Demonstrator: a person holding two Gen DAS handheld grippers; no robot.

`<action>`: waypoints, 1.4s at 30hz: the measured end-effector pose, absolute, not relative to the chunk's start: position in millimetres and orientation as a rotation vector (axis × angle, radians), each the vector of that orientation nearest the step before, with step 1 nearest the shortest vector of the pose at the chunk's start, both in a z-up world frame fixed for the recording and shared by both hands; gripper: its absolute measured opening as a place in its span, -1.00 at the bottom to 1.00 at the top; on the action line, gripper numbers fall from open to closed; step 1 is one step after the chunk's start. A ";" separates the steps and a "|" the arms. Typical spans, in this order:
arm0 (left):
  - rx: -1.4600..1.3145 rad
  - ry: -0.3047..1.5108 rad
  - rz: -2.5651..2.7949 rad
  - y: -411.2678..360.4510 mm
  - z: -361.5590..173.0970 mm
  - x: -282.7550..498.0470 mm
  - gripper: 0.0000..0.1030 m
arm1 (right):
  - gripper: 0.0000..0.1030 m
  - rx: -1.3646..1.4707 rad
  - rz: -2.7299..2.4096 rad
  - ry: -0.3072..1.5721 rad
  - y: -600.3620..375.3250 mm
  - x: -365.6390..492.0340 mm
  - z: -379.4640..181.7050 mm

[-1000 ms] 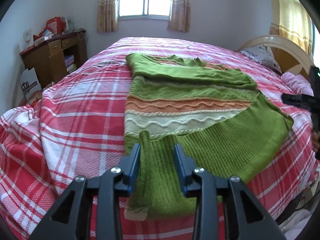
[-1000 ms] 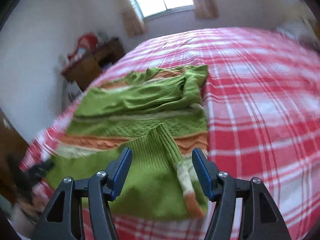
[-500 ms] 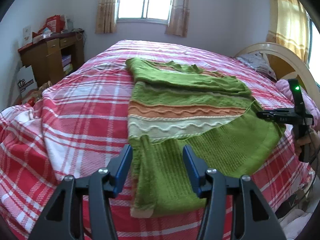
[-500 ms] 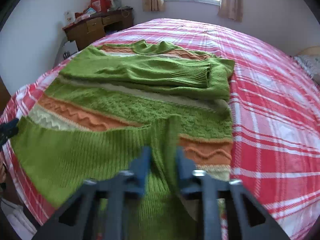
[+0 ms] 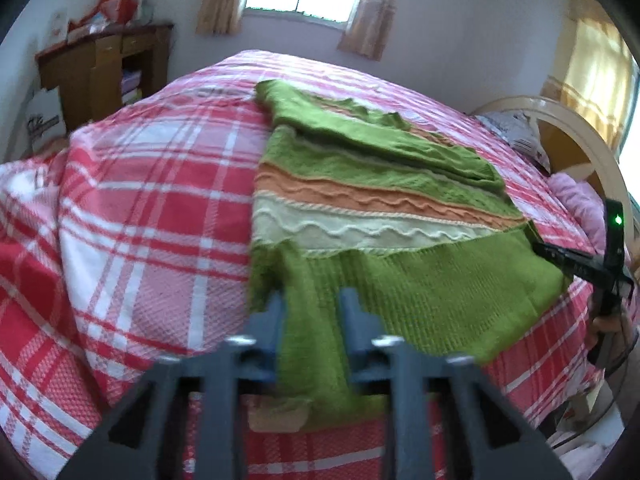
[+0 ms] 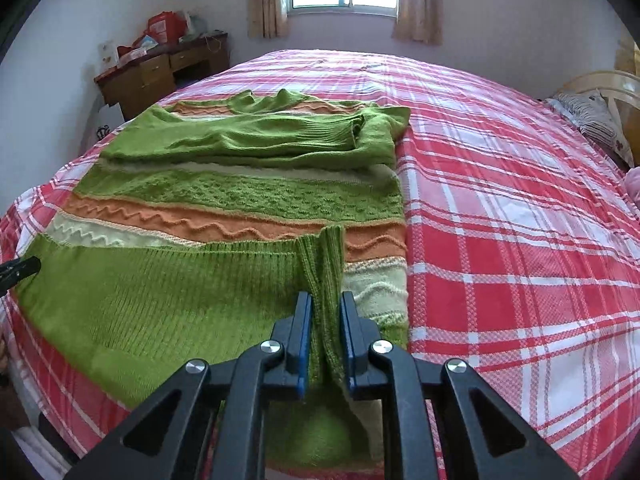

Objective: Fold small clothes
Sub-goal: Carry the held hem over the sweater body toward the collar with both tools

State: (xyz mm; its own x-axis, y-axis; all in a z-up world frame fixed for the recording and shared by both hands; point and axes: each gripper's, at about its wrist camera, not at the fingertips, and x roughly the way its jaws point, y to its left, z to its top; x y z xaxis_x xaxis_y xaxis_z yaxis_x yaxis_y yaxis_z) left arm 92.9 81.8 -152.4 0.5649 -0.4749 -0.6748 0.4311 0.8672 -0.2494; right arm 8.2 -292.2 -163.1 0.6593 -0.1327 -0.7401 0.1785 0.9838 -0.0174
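sweater (image 6: pixel 224 200) | right gripper (image 6: pixel 325 332) jaws now pinch hem | left gripper (image 5: pixel 312 328) jaws narrowed, straddling fold

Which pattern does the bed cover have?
The bed cover has a red, pink and white plaid; clearest in the right wrist view.

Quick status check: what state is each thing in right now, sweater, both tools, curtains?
Sweater: flat on the bed, sleeves folded in, hem corners pinched.
Right tool: shut on a bunched fold of the sweater.
Left tool: fingers around the sweater's edge; blurred, grip unclear.
Curtains: drawn apart.
Desk: drawers shut, clutter on top.
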 end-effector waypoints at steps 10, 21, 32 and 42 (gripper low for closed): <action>0.108 0.767 -0.477 59.9 -141.6 76.5 -0.87 | -0.77 0.087 -0.178 0.827 -291.5 6.3 -158.2; -0.046 0.752 -0.492 69.3 -101.1 107.6 -0.87 | -0.78 0.085 -0.170 0.680 -287.3 5.3 -99.4; -0.090 0.771 -0.423 51.9 -87.9 161.7 -0.87 | -0.79 0.096 -0.223 0.626 -299.0 33.5 -80.9; -0.132 0.783 -0.429 34.5 -80.5 213.1 -0.87 | -0.79 0.051 -0.233 0.594 -312.0 79.3 -64.9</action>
State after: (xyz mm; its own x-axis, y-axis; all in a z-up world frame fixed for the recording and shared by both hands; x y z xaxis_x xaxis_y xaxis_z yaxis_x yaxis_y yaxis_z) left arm 213.1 34.5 -80.5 0.6277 -0.4216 -0.6544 0.3253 0.9058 -0.2715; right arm 79.3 -312.0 -64.9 0.8036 -0.2028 -0.5596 0.2320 0.9725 -0.0192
